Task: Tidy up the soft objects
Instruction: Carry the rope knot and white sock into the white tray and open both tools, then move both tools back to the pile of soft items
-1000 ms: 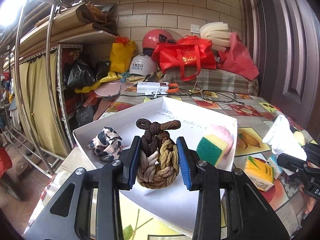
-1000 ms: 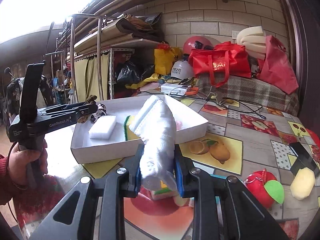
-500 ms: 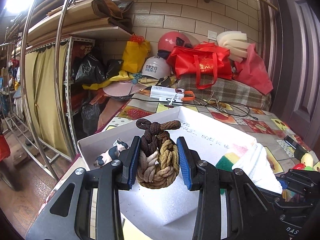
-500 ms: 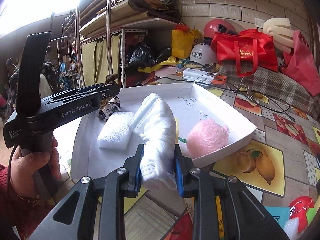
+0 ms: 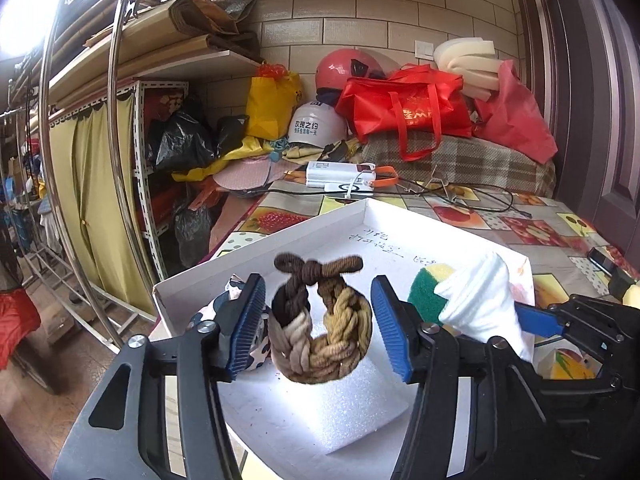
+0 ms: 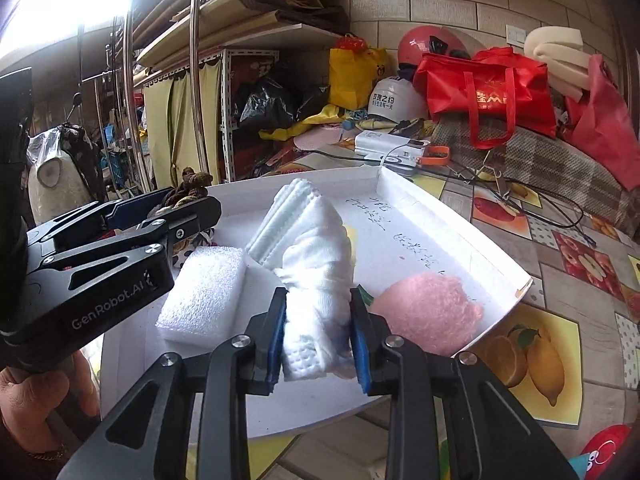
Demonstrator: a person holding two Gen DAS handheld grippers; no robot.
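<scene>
A shallow white box (image 5: 260,256) lies on the table. My left gripper (image 5: 320,324) hovers over it with its jaws opening. A braided brown-and-tan rope knot (image 5: 320,328) sits between the blue pads with a small gap on each side, above a white foam block (image 5: 320,412). My right gripper (image 6: 319,338) is over the box (image 6: 460,224) too. Its jaws are starting to open, but a rolled white cloth (image 6: 316,264) still touches both pads. Inside the box lie a pink fluffy ball (image 6: 432,312), a green-and-yellow sponge (image 5: 424,292) and a patterned fabric piece (image 5: 216,308).
A fruit-print tablecloth (image 6: 560,264) covers the table. A white power bank (image 5: 340,174) and black cables (image 5: 480,196) lie behind the box. Red bags (image 5: 404,108) and helmets pile at the back wall. A metal rack (image 5: 140,184) stands left. A hand (image 6: 36,392) holds the left gripper's handle.
The left jaws have spread away from the rope knot, which they squeezed before. Both grippers have shifted further over the box. The white cloth stays between the right pads.
</scene>
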